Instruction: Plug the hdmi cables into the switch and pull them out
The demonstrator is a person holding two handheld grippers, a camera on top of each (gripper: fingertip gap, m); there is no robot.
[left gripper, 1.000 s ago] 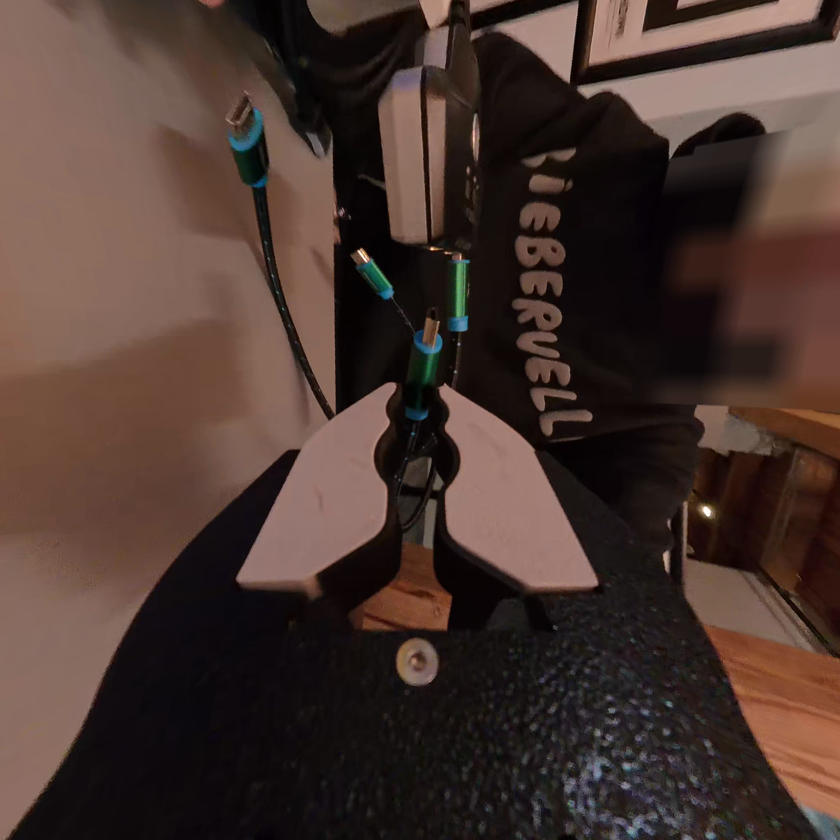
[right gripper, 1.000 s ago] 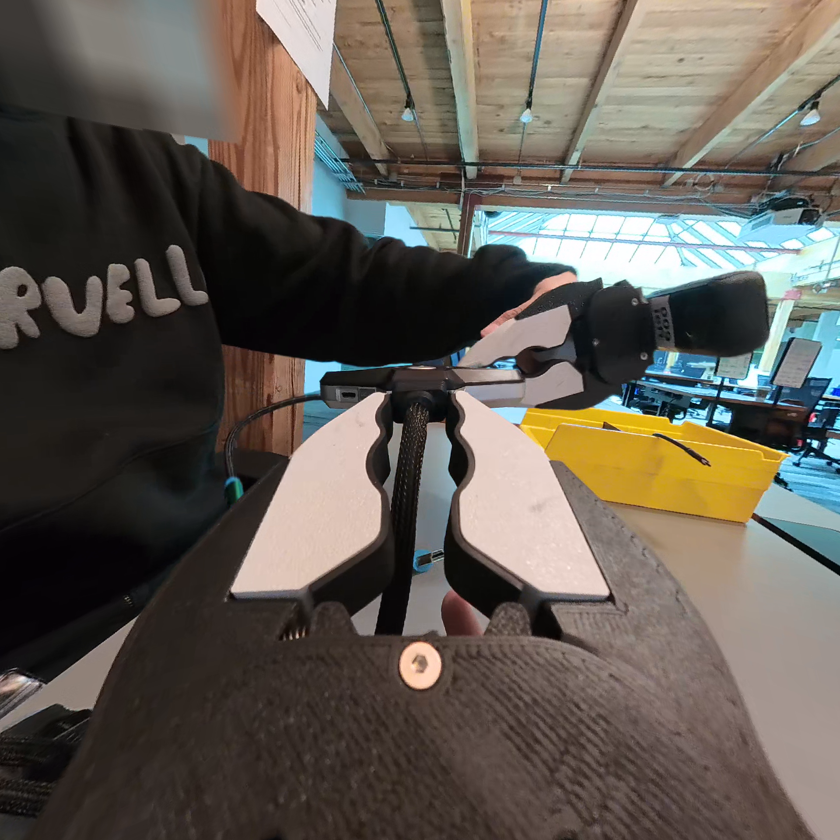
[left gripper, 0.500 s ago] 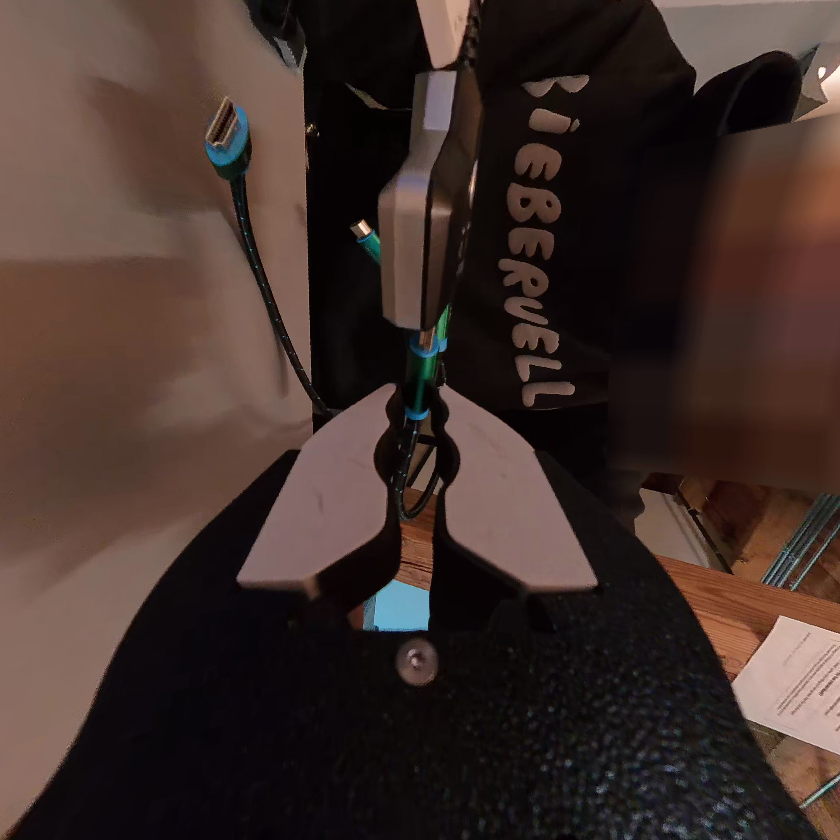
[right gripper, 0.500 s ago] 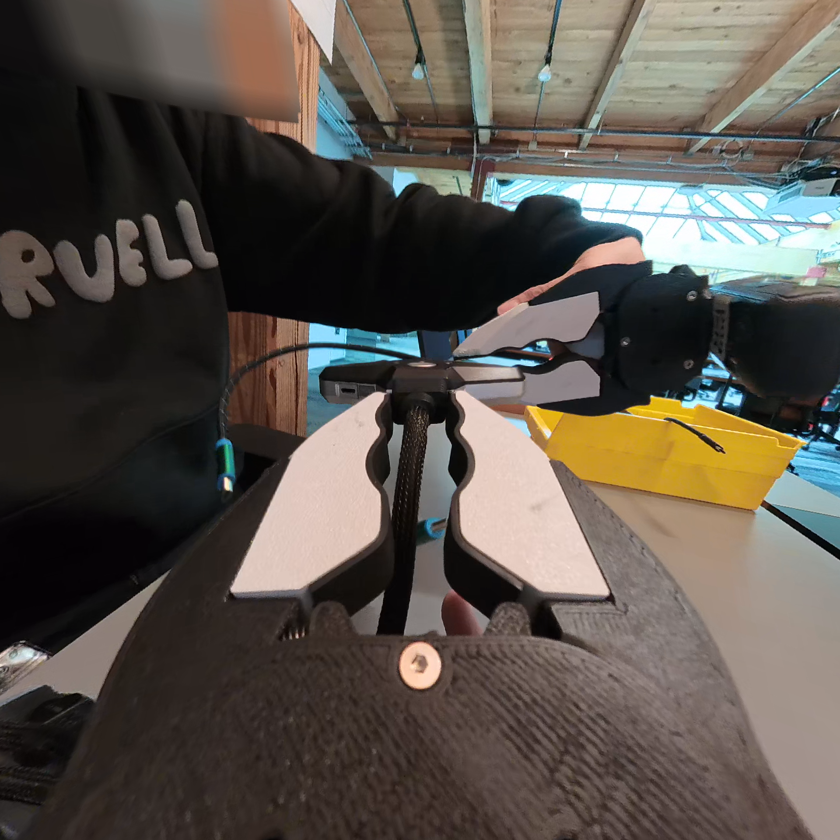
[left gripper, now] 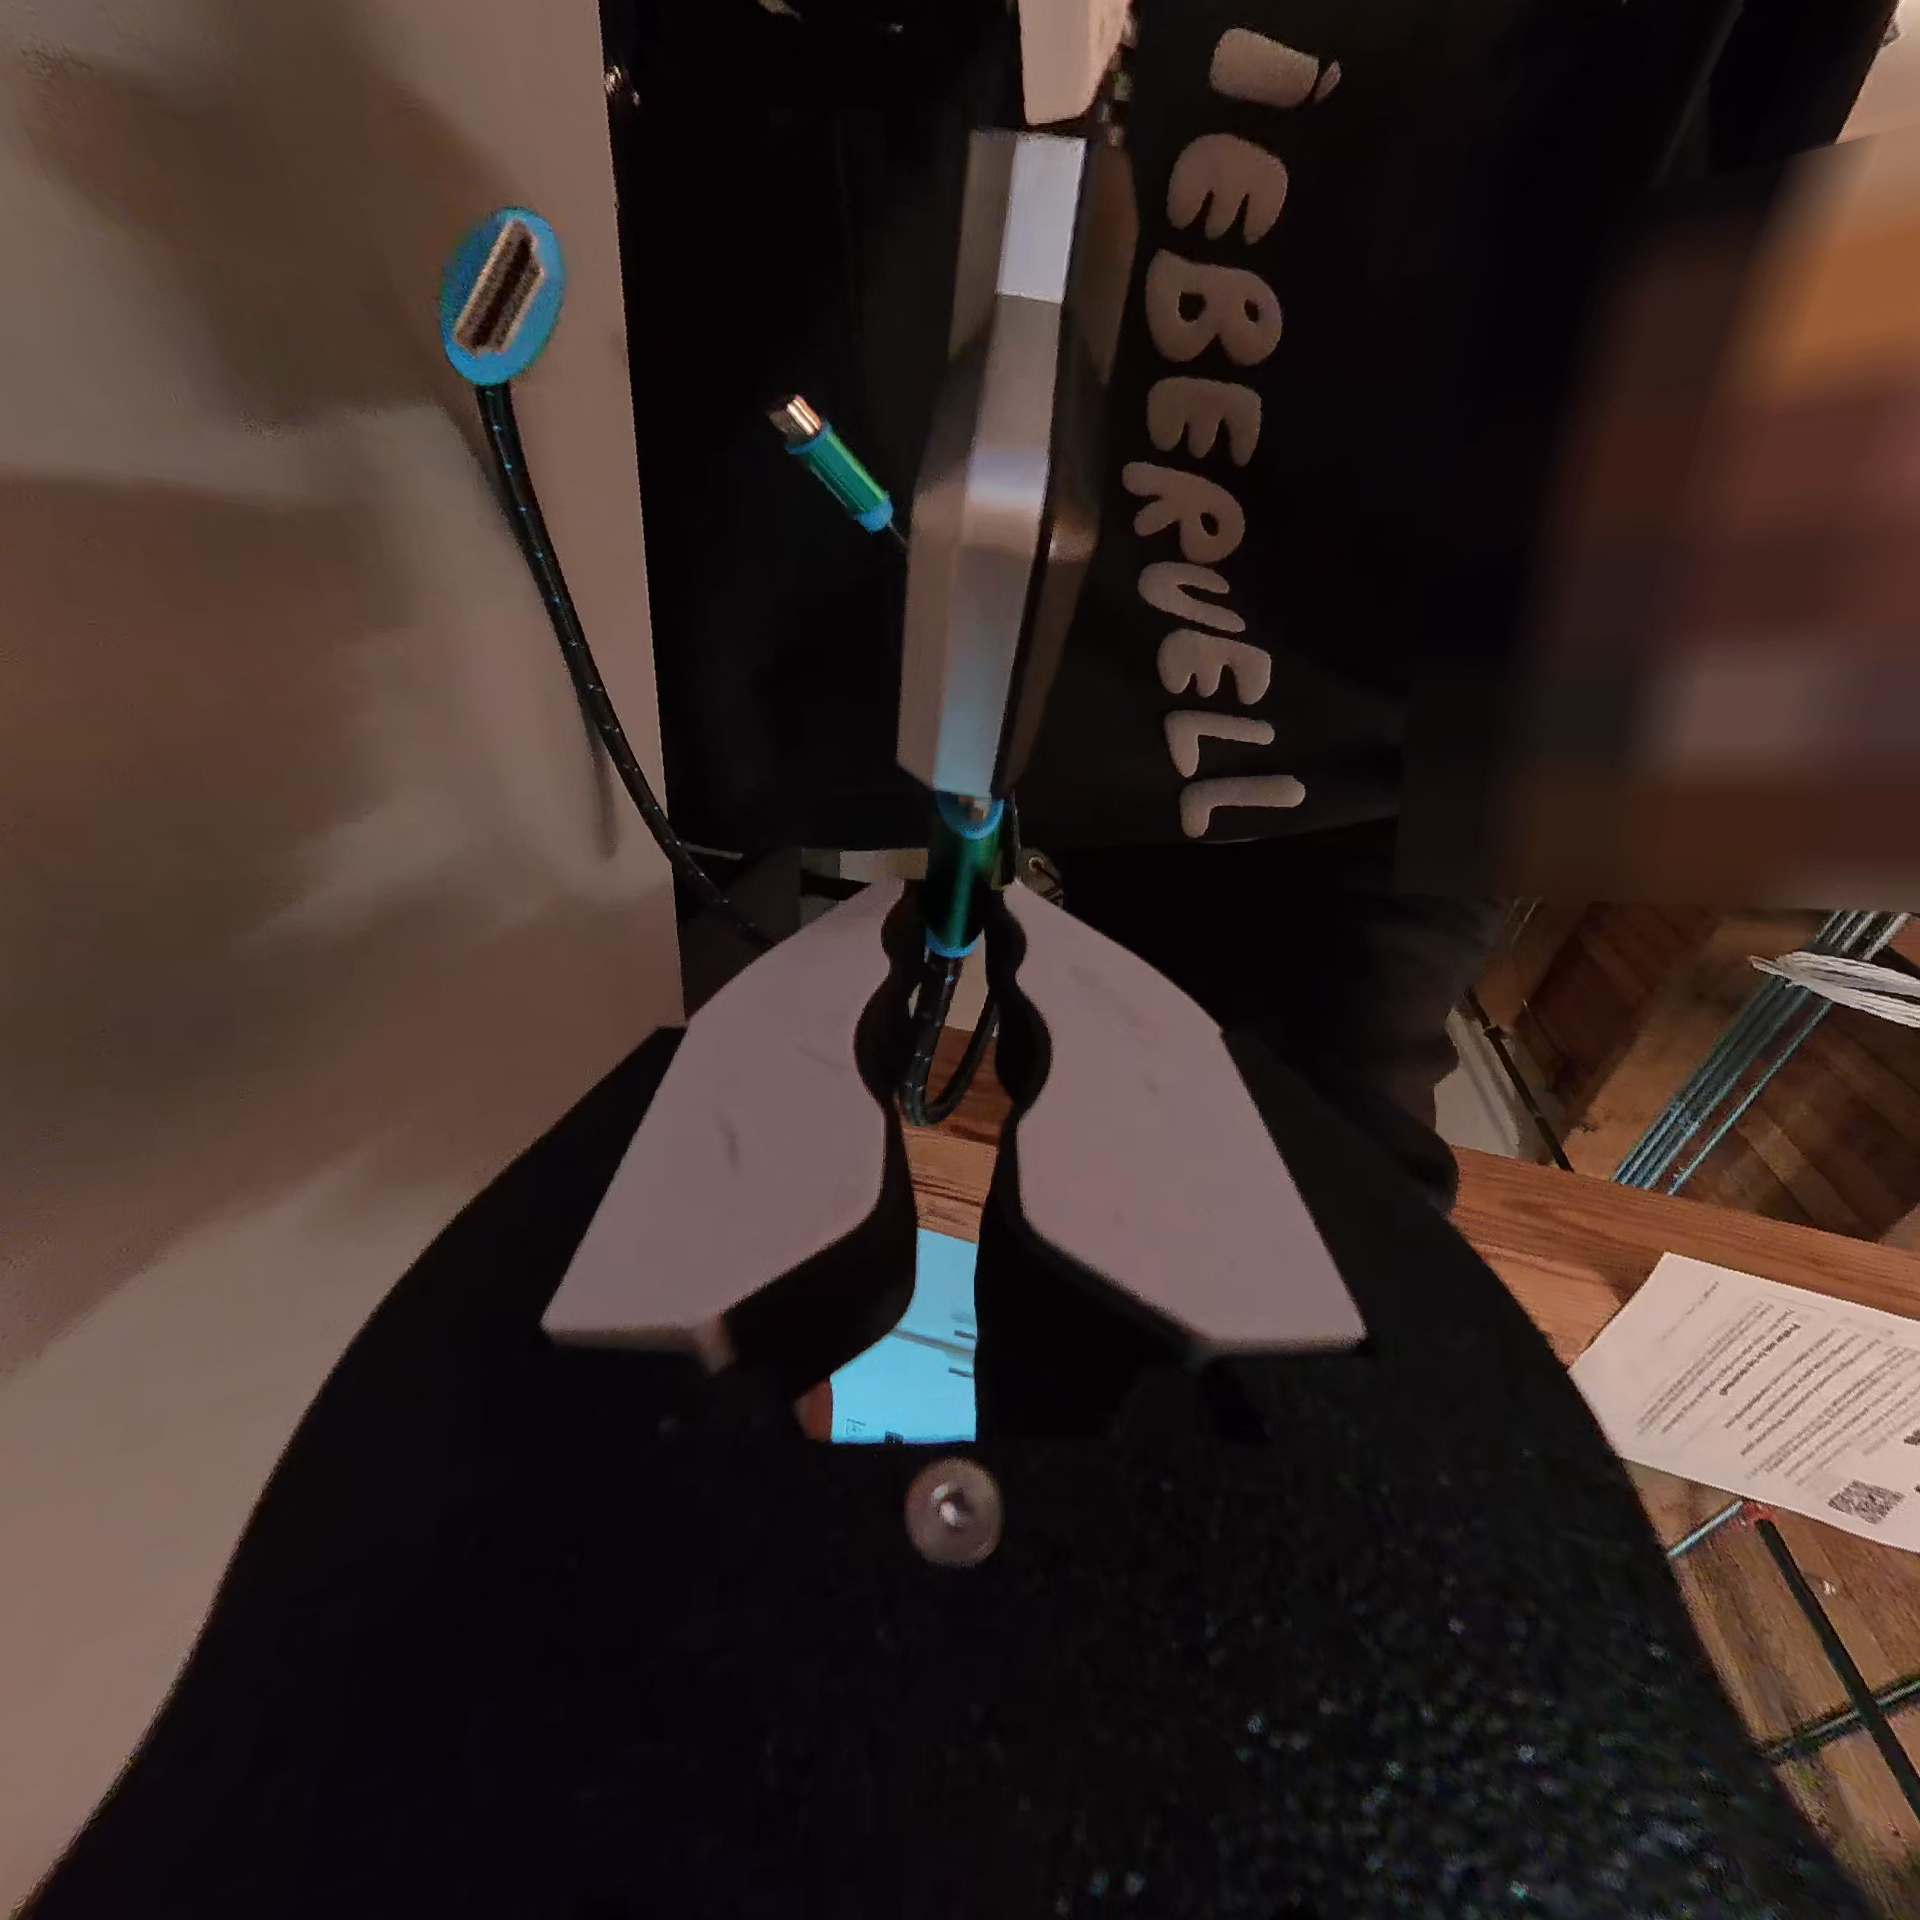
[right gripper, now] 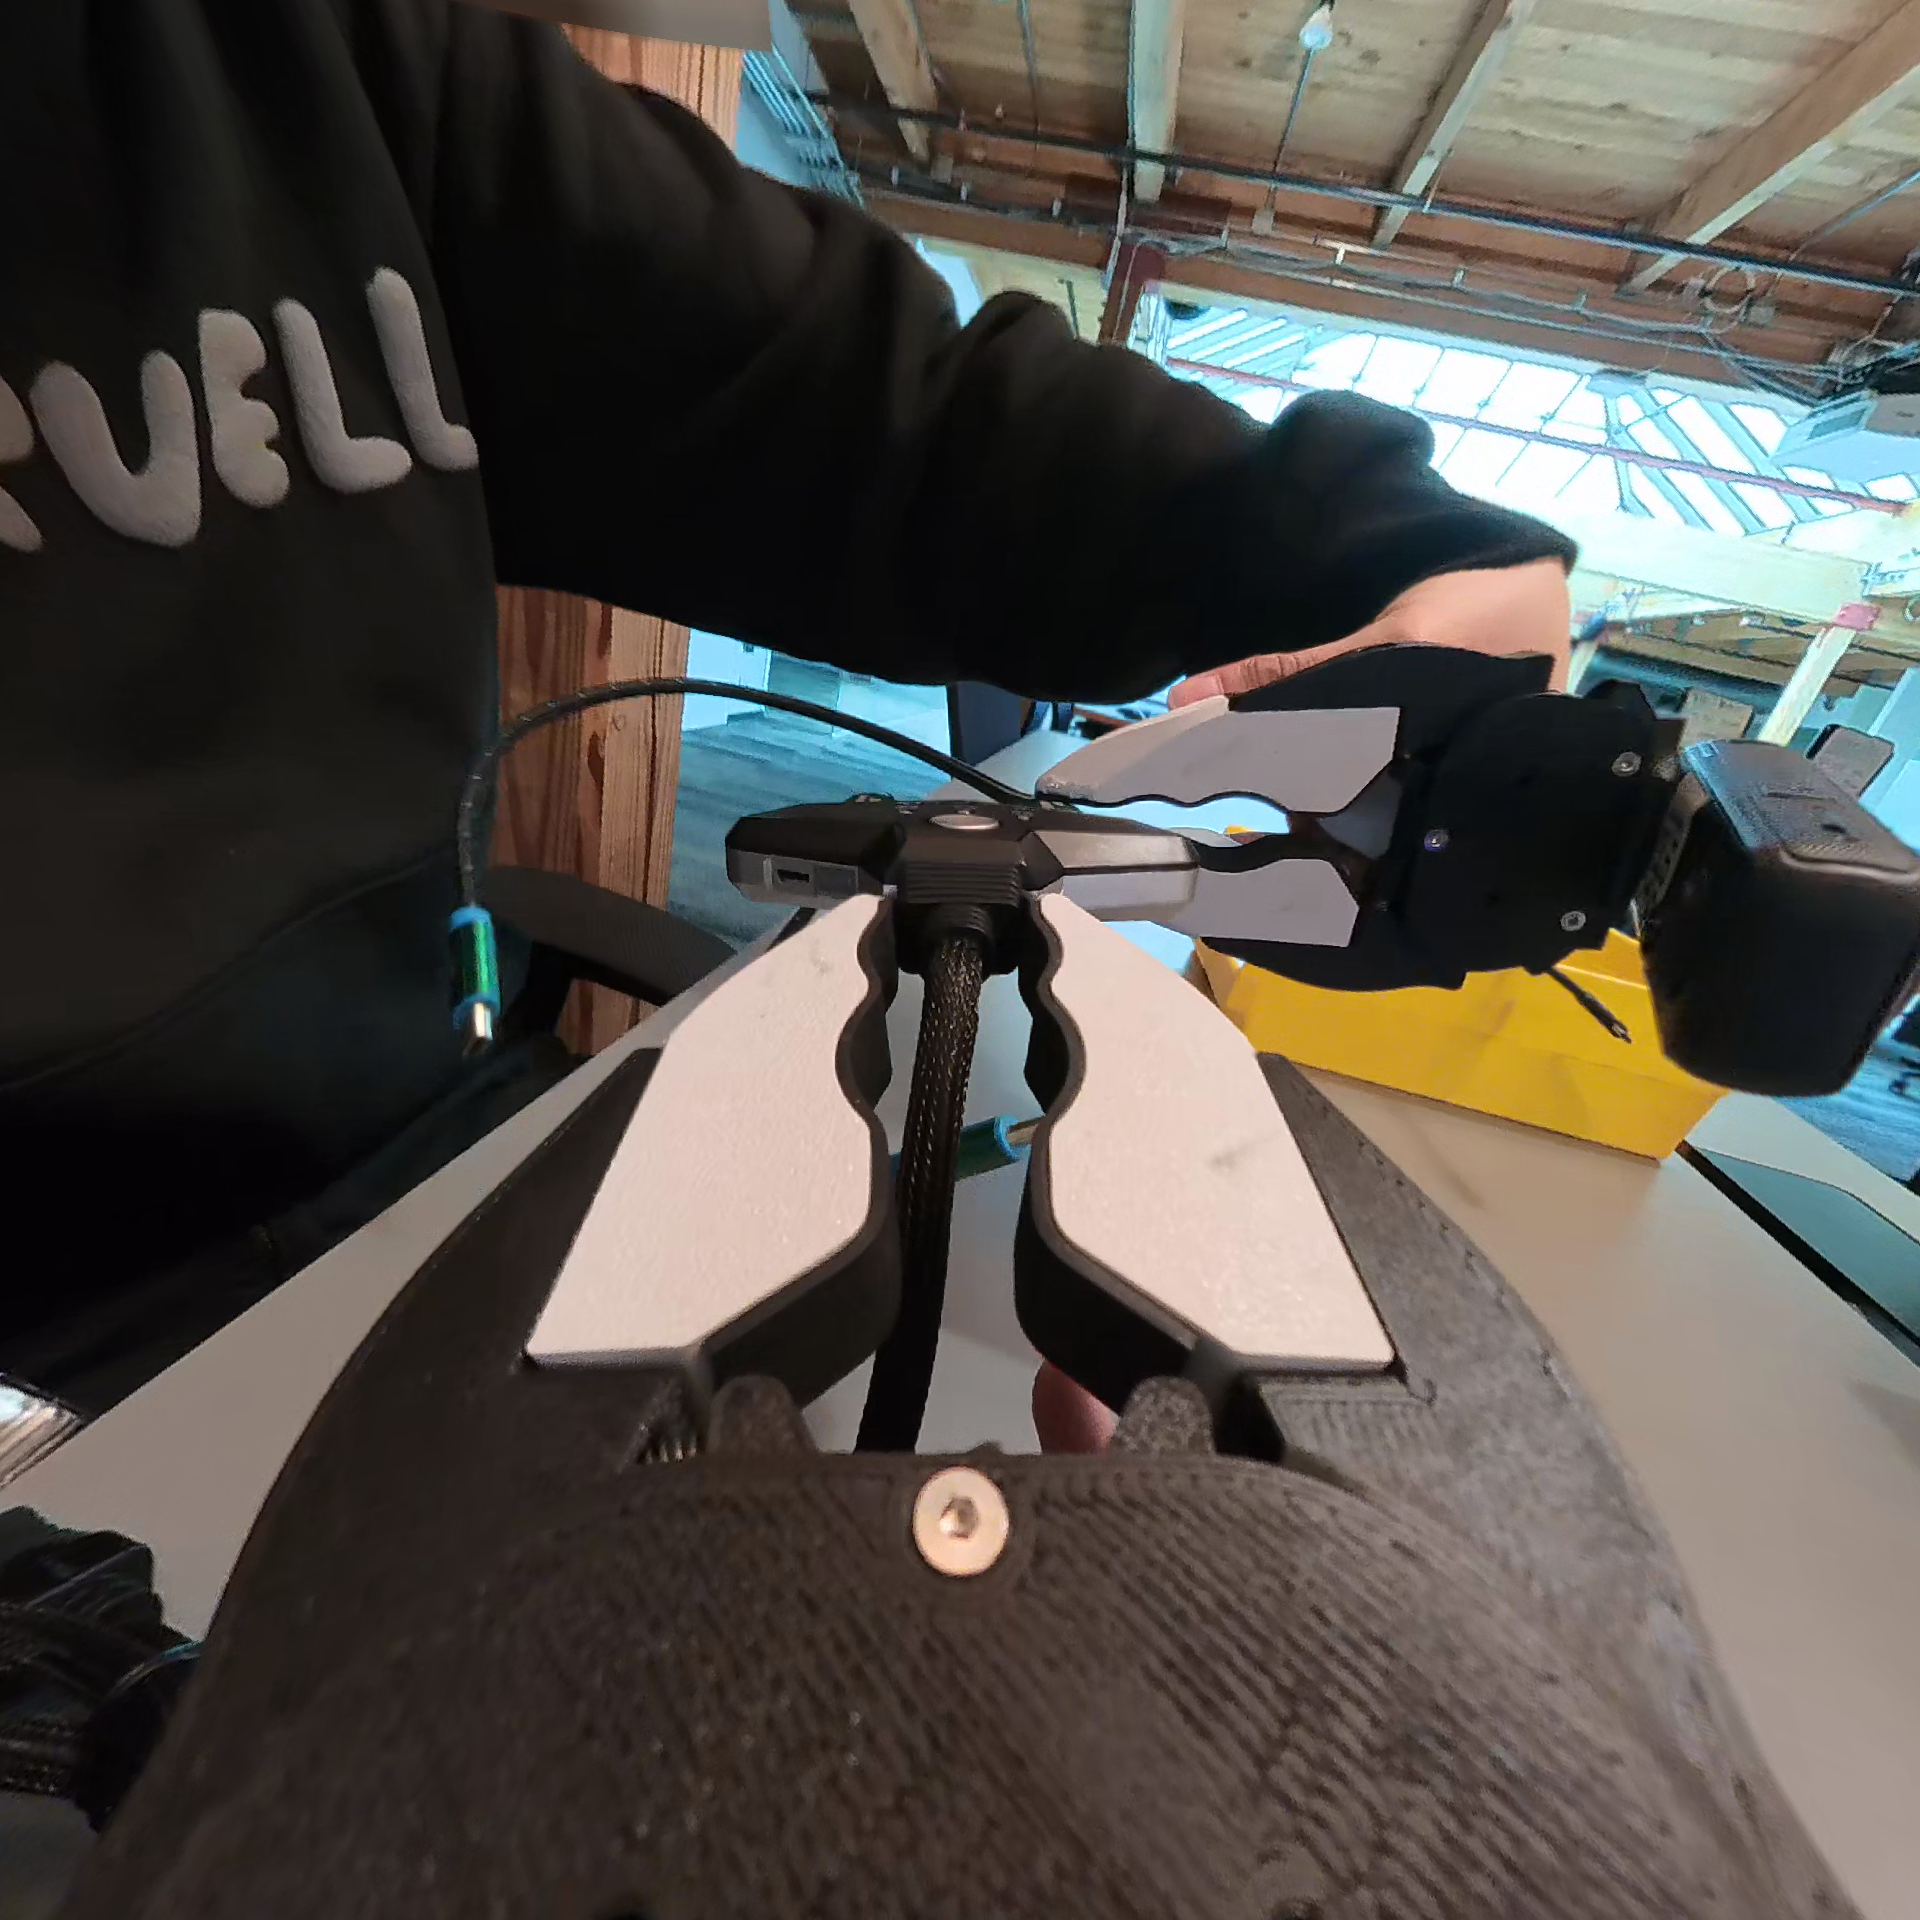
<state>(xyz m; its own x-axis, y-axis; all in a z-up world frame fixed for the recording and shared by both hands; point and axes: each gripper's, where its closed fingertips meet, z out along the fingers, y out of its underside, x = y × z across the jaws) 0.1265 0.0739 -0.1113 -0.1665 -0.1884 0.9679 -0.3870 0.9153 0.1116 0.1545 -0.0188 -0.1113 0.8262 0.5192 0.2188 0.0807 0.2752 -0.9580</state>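
Switch (left gripper: 992, 488) fills the middle of the left wrist view, a slim grey and black box seen edge-on, held in the air in front of a person's black sweatshirt (left gripper: 1299, 416). The left tongs (left gripper: 954, 925) are pressed together on a green HDMI plug (left gripper: 961, 878) with blue end rings, whose metal tip meets the near end of the switch; how far it sits in the port cannot be told. Its braided cable loops back between the fingers. A second green plug (left gripper: 831, 468) hangs loose just left of the switch, and a third plug (left gripper: 501, 296) with a blue collar faces the camera farther left, over the pale table (left gripper: 260, 727). A printed sheet (left gripper: 1766, 1382) lies on a wooden surface at the lower right.

In the right wrist view the right tongs (right gripper: 958, 920) pinch the thick black braided cable (right gripper: 935, 1122) just under its moulded collar, where it joins the switch (right gripper: 956, 847), which lies level above the fingertips. The left tongs (right gripper: 1132, 831) reach in from the right, closed at the switch's right end. A thin cable arcs left from the switch, and a green plug (right gripper: 476, 971) dangles before the sweatshirt (right gripper: 260, 727). A yellow bin (right gripper: 1455, 1039) stands on the table (right gripper: 1662, 1403) behind.
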